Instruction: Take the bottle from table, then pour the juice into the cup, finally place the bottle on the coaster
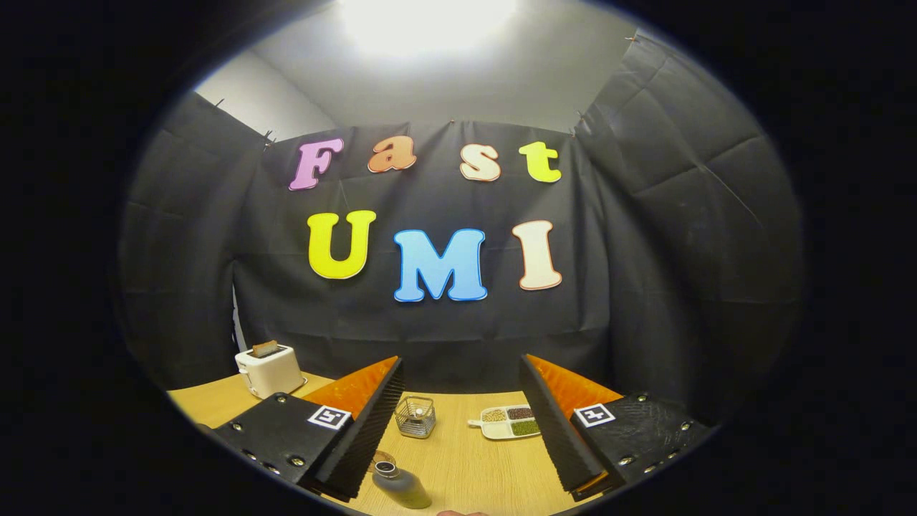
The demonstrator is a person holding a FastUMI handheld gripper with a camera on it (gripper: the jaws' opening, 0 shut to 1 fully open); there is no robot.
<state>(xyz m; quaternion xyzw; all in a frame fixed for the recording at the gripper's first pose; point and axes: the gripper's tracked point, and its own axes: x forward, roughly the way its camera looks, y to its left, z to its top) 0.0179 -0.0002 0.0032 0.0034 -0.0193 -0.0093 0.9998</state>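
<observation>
- Your gripper (pixel 458 430) has its fingers spread wide with nothing between them; it hangs above the table, looking out across it.
- The bottle (pixel 401 487) stands just ahead of the fingers, close by the left one, a dark matte body with a metal neck that looks uncapped.
- I judge it rigid and smooth, probably metal, so slippery and with some weight if it holds juice. Take it around the middle of the body, squarely, and keep it upright until you pour.
- A round disc (pixel 385 457), likely the coaster, lies touching or just behind the bottle; I cannot tell which.
- The cup (pixel 415 416), clear and faceted, stands farther on between the fingers; treat it as fragile and easy to tip.
- A divided dish (pixel 510 423) of grains sits beside it, toward the right finger.
- The wooden table (pixel 466 466) is flat and smooth.
- A toaster (pixel 269 369) stands at the far left, against the black cloth wall.
</observation>
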